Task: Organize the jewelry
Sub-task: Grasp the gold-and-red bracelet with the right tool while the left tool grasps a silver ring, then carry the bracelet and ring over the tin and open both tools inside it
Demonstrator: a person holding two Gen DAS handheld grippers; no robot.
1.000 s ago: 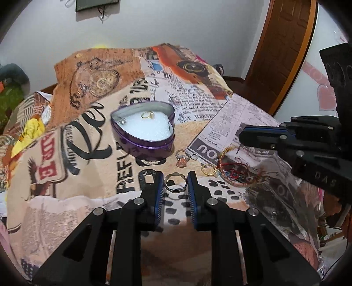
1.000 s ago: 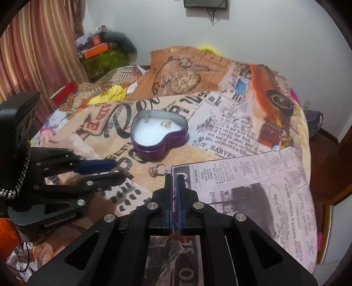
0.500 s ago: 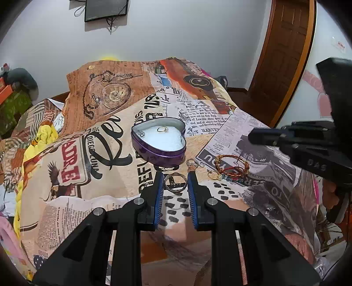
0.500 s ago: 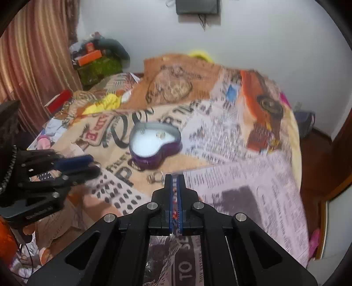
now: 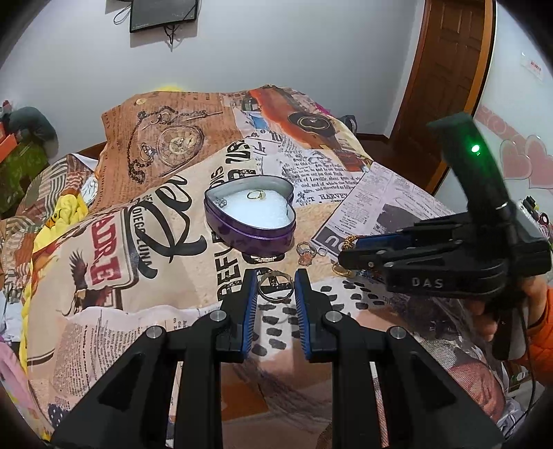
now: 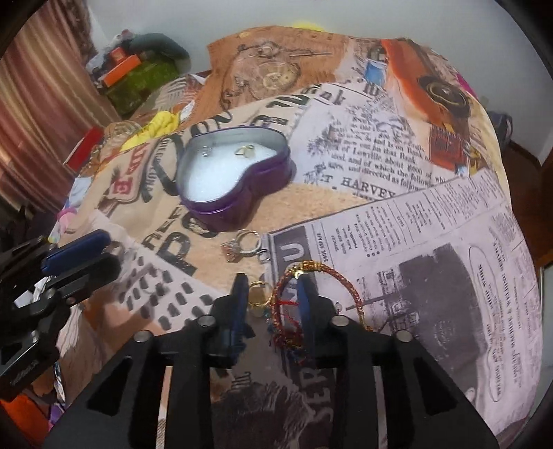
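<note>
A purple heart-shaped tin point(image 5: 254, 229) lined with white foam sits on the printed bedspread, with a gold ring point(image 5: 256, 194) and a small silver piece inside; it also shows in the right wrist view point(image 6: 238, 203). My left gripper point(image 5: 276, 286) holds a silver ring point(image 5: 275, 286) between its pads, above the cloth in front of the tin. My right gripper point(image 6: 273, 293) is open, low over a red-and-gold bracelet point(image 6: 311, 293) and a small gold ring point(image 6: 257, 293). A stone ring point(image 6: 238, 247) lies between them and the tin.
The bedspread point(image 5: 103, 241) drapes a round mound and falls away at its edges. A wooden door point(image 5: 446, 69) stands at the right. Clutter and a striped curtain point(image 6: 34, 103) sit at the far left. A dark screen point(image 5: 162, 13) hangs on the wall.
My right gripper was shut and raised; it has come down over the bracelet and opened. My left gripper keeps the silver ring and has lifted back a little.
</note>
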